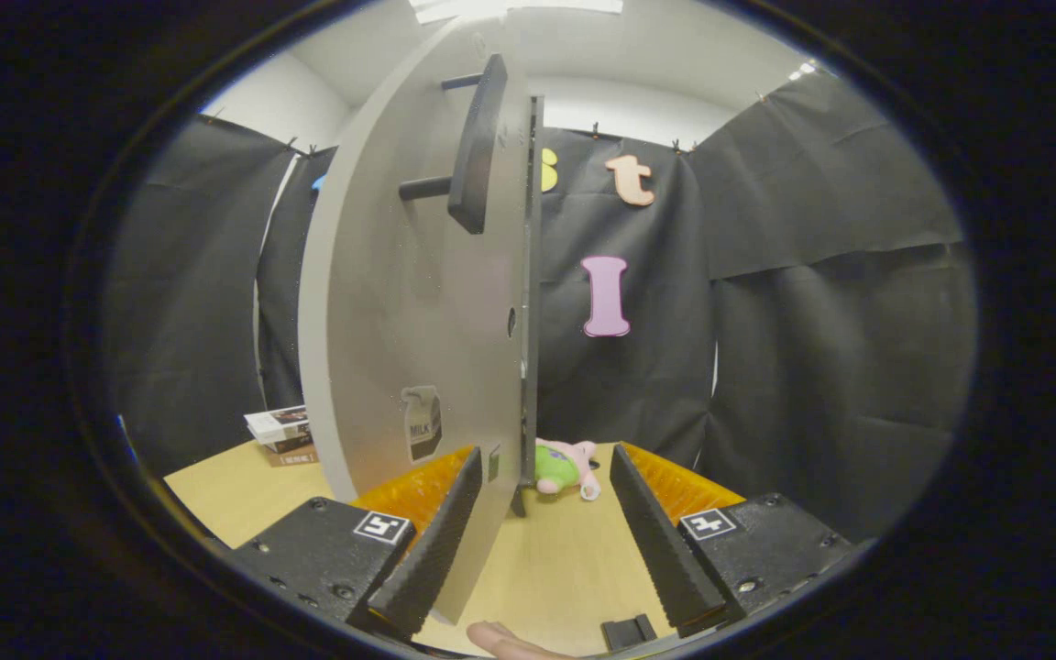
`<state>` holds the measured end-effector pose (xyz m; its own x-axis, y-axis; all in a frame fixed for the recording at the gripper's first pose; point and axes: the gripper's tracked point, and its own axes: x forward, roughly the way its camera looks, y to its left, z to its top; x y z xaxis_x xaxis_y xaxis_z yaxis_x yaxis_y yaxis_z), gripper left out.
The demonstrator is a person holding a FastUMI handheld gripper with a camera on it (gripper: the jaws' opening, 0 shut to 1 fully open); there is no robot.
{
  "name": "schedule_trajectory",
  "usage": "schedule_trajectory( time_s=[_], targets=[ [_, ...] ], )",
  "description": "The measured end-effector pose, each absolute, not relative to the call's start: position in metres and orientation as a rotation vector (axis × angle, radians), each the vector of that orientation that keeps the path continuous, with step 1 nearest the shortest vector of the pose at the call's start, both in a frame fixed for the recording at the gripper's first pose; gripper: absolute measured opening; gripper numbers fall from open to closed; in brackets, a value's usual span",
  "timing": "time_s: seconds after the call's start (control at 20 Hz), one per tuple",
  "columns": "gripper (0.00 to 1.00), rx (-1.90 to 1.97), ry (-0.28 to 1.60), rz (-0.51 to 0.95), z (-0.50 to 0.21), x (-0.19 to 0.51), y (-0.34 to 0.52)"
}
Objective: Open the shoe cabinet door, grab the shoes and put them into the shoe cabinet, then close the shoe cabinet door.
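- The grey shoe cabinet door (409, 302), with its dark bar handle (478, 147) and a milk-carton sticker (423, 422), stood swung open edge-on over the wooden table (546, 559).
- I saw my gripper (542, 527) spread wide, the door's lower edge between its fingers, beside the left one.
- A pink-and-green plush toy (565, 466) lay beyond the fingers; stacked books (282, 433) sat at the table's far left edge.

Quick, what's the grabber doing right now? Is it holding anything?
Gripper: open, holding nothing; the edge of the grey cabinet door stands between its fingers, against the left one, clear of the right.
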<state>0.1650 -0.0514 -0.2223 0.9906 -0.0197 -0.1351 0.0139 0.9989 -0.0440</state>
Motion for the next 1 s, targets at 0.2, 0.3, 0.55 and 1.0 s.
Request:
schedule_trajectory(
  time_s=[0.2, 0.3, 0.55, 1.0],
  targets=[
    [0.92, -0.012, 0.159, 0.016, -0.228, 0.170, -0.025],
    [0.92, 0.000, 0.163, 0.026, -0.229, 0.174, -0.017],
    [0.92, 0.001, 0.162, 0.014, -0.228, 0.182, 0.007],
    [0.92, -0.009, 0.173, 0.058, -0.234, 0.200, 0.059]
  ],
)
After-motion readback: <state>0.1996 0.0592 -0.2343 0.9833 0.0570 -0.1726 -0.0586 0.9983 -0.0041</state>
